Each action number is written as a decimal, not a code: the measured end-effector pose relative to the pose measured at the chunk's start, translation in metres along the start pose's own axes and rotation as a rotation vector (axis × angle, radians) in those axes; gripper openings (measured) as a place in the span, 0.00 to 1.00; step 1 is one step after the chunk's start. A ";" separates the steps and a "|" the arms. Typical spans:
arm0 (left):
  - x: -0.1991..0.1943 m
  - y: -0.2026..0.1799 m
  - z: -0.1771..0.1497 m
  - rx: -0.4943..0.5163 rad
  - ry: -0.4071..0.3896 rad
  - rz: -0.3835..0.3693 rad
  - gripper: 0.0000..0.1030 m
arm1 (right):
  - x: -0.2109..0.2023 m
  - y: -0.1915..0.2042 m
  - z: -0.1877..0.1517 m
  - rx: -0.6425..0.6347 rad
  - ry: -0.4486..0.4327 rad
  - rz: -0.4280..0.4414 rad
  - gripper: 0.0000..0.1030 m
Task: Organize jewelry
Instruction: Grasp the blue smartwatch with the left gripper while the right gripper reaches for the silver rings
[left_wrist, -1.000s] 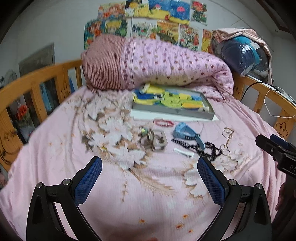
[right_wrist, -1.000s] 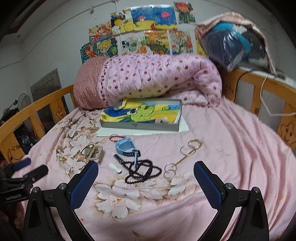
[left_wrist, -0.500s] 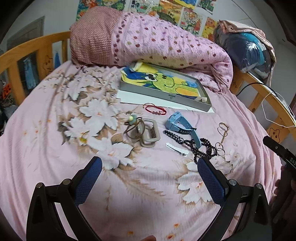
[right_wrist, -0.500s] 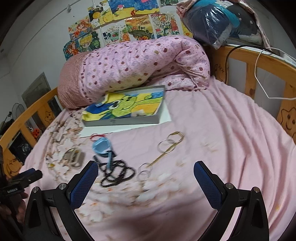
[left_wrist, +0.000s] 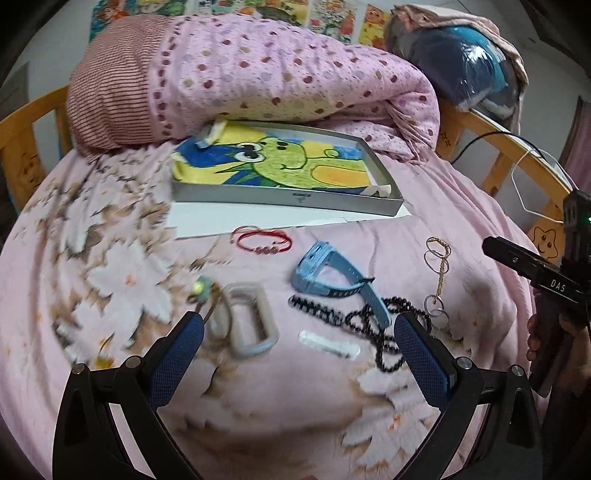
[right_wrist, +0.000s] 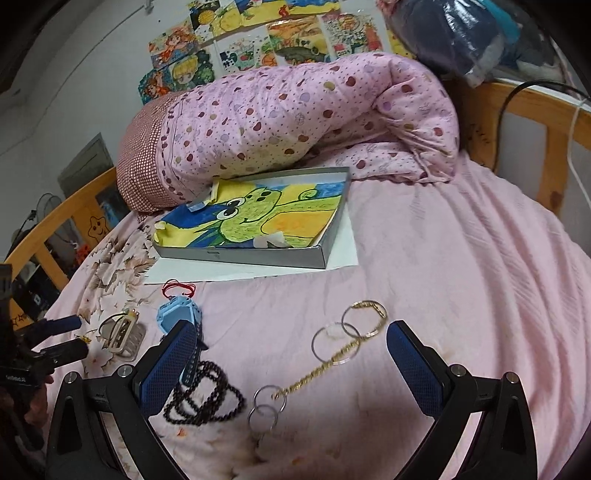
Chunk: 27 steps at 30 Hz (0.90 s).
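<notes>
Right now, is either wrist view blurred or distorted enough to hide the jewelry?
Left wrist view: motion blur smears the flower-print sheet and the grey buckle, while the blue watch stays readable. Right wrist view: sharper, with the gold ring chain crisp and the bead necklace clear. Both views show fisheye bending and dark corners.

The left gripper (left_wrist: 298, 349) and the right gripper (right_wrist: 291, 358) are both hanging low with jaws spread wide, each gripping nothing, the two well apart.
</notes>
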<state>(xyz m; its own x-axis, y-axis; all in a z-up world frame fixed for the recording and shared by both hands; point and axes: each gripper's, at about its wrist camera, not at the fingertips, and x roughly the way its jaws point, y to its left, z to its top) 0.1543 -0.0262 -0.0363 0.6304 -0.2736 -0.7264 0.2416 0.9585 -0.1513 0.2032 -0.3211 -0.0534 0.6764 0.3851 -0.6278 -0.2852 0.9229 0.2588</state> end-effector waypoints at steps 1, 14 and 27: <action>0.005 -0.001 0.003 0.009 0.002 -0.003 0.98 | 0.005 -0.002 0.003 -0.003 0.004 0.006 1.00; 0.067 -0.003 0.033 0.100 0.050 -0.045 0.88 | 0.050 -0.020 0.009 -0.043 0.094 0.054 0.86; 0.118 -0.004 0.039 0.142 0.189 -0.068 0.43 | 0.090 -0.018 -0.007 -0.059 0.313 0.010 0.30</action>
<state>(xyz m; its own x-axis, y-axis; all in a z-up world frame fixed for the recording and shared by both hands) 0.2566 -0.0653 -0.0949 0.4629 -0.3043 -0.8326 0.3882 0.9140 -0.1182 0.2641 -0.3028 -0.1199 0.4341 0.3662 -0.8231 -0.3362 0.9135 0.2291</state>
